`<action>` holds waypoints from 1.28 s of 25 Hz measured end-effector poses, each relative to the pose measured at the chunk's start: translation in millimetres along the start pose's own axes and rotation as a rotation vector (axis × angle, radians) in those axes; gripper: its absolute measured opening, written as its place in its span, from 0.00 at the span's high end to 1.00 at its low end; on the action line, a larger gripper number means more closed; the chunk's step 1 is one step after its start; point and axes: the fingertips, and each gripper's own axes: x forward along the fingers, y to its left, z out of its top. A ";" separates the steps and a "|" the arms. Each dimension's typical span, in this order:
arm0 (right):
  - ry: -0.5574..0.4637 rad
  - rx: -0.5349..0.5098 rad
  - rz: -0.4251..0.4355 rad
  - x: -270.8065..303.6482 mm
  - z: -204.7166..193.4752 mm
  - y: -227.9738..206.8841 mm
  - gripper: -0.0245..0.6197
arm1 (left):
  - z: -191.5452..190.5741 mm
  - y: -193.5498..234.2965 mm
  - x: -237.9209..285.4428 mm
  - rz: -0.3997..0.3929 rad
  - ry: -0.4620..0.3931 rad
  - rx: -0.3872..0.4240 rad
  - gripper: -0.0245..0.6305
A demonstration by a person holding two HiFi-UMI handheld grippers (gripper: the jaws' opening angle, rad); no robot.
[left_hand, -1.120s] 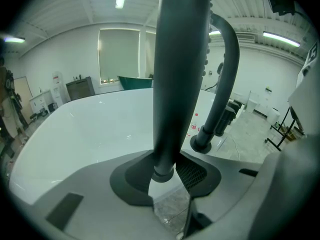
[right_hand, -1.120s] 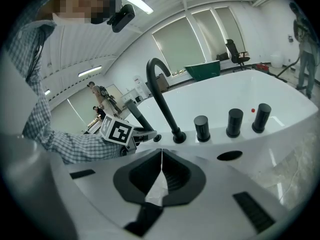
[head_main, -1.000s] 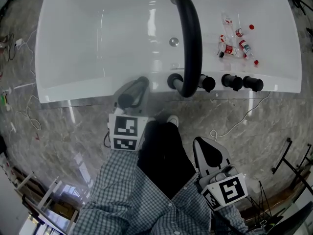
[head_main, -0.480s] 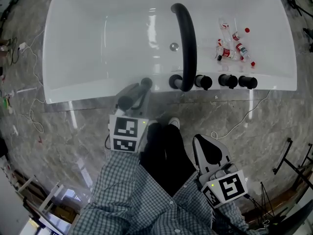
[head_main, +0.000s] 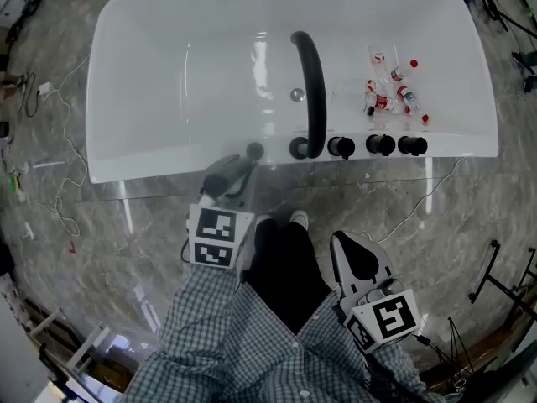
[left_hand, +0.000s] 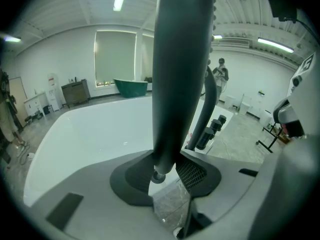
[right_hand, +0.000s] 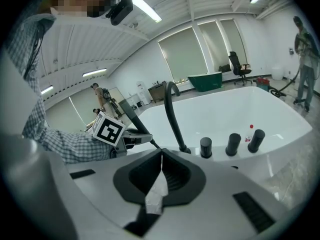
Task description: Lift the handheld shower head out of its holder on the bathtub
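The handheld shower head is a dark grey wand that stands upright between the jaws in the left gripper view. My left gripper is shut on its lower end. In the head view the left gripper sits at the near rim of the white bathtub, left of the black faucet spout, and the wand's round tip pokes out past the jaws. The right gripper hangs low by my right side, shut and holding nothing. Its own view shows the shut right gripper and the wand.
Three black knobs stand on the tub rim to the right of the spout. Several small bottles lie in the tub at the far right. Cables trail on the marble floor. A black stand is at the right.
The head view has pulled back, so the tub looks smaller. The left gripper stays shut on the wand, and its tip shows further out. The right gripper has barely moved.
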 end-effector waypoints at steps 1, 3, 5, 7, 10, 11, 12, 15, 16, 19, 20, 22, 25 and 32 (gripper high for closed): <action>-0.002 -0.002 -0.002 -1.8 2.3 1.0 0.93 | 2.7 -0.4 -3.8 -0.002 0.001 0.004 0.75; -0.006 -0.007 -0.005 -5.6 6.8 2.9 0.93 | 8.7 -1.1 -11.8 -0.004 -0.002 0.010 0.75; -0.010 -0.012 -0.006 -10.2 11.1 5.8 0.93 | 14.8 -2.2 -20.3 -0.005 -0.007 0.009 0.75; -0.018 -0.020 -0.007 -14.8 16.7 9.7 0.93 | 20.4 -3.2 -29.1 -0.008 -0.008 0.009 0.75; -0.031 -0.030 -0.018 -22.1 24.5 13.0 0.93 | 27.0 -6.1 -42.2 -0.014 0.001 0.002 0.75; -0.034 -0.030 -0.023 -24.4 26.8 13.8 0.93 | 28.9 -7.0 -46.9 -0.016 0.003 -0.002 0.75; -0.038 -0.032 -0.027 -26.6 29.3 14.3 0.93 | 31.1 -8.2 -51.4 -0.018 0.004 -0.004 0.75; -0.049 -0.060 -0.034 -31.9 40.3 14.8 0.93 | 38.7 -12.5 -63.8 -0.033 0.003 0.013 0.75; -0.052 -0.068 -0.037 -33.3 45.3 15.7 0.93 | 41.7 -12.7 -68.5 -0.037 0.004 0.022 0.75; -0.066 -0.087 -0.046 -35.9 62.9 20.8 0.93 | 52.7 -9.7 -84.5 -0.045 0.000 0.030 0.75; -0.072 -0.094 -0.046 -36.5 68.1 23.1 0.93 | 56.5 -8.6 -89.9 -0.045 -0.003 0.030 0.75; -0.079 -0.112 -0.044 -37.5 76.2 28.5 0.93 | 63.4 -7.5 -100.7 -0.045 -0.013 0.029 0.75; -0.089 -0.140 -0.038 -38.6 85.6 38.0 0.93 | 71.6 -7.2 -117.1 -0.047 -0.032 0.021 0.75; -0.140 -0.183 -0.023 -44.6 112.6 63.4 0.93 | 92.8 -10.0 -161.1 -0.062 -0.049 0.072 0.75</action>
